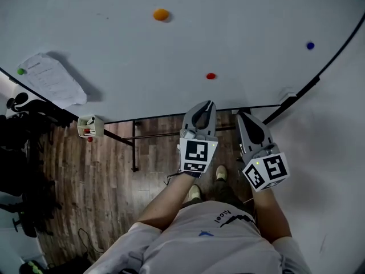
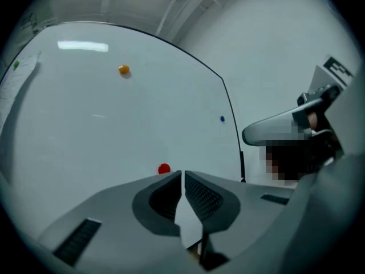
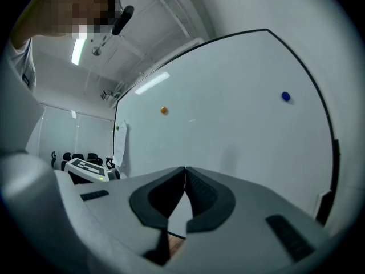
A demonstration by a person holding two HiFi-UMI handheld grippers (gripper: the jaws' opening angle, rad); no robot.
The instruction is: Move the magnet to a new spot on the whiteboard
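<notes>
The fingers of the left gripper (image 2: 182, 173) are pressed together with nothing between them, and those of the right gripper (image 3: 185, 169) are likewise closed and empty. Just above and ahead of the left fingertips, apart from them, a red magnet (image 1: 211, 76) sits low on the whiteboard (image 1: 171, 50): a small, round, glossy button whose shape gives it no long axis or heading. Both grippers hang side by side below the board's bottom edge. Farther off on the board are an orange magnet (image 1: 161, 14), a blue magnet (image 1: 310, 45) and a green magnet (image 1: 21, 71) pinning a sheet of paper (image 1: 51, 79).
</notes>
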